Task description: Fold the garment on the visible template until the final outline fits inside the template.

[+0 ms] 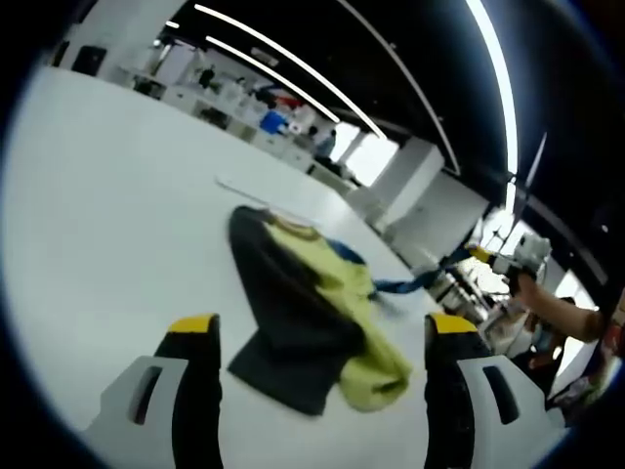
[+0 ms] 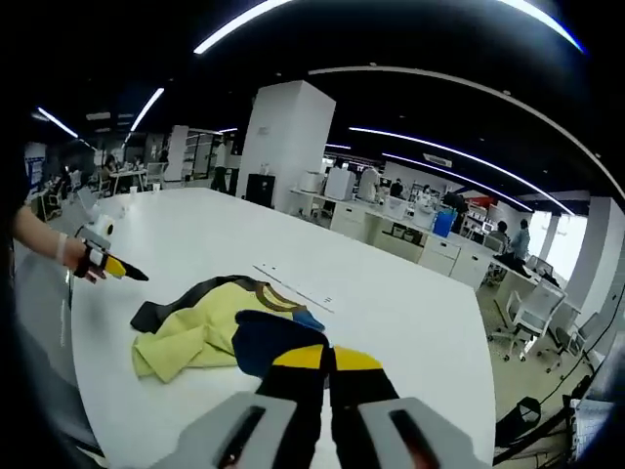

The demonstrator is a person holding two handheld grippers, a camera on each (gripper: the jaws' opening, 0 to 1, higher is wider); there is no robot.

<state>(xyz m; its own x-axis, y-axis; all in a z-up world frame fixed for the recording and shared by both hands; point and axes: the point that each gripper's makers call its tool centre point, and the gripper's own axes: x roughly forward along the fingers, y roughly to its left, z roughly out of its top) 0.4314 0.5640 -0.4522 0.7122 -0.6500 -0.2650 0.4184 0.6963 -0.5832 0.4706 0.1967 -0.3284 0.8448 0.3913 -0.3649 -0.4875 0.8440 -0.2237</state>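
We see the garment (image 1: 312,322), a yellow-green and dark grey top with blue trim, lying crumpled on the white table (image 1: 107,215) in the centre of the left gripper view, reaching toward the lower middle. One blue sleeve (image 1: 415,283) is pulled out toward the right of that frame, stretched up to the right gripper (image 1: 480,254), which a person's hand (image 1: 527,288) holds at the right edge. A pale flat sheet (image 1: 256,195) lies on the table just beyond the garment's upper end; we cannot tell whether it is the template.

In the left gripper view the left gripper (image 1: 317,327) has its yellow-tipped jaws spread wide apart at the bottom, released, with the garment between and beyond them.

In the right gripper view the garment (image 2: 210,327) sits at centre left, and the right gripper (image 2: 327,360) has its jaws pressed together, clenched on the blue sleeve (image 2: 269,347). The left gripper (image 2: 112,266) appears at the left edge of that view, held by a hand (image 2: 83,259). Desks and office chairs (image 2: 527,318) stand behind the table.
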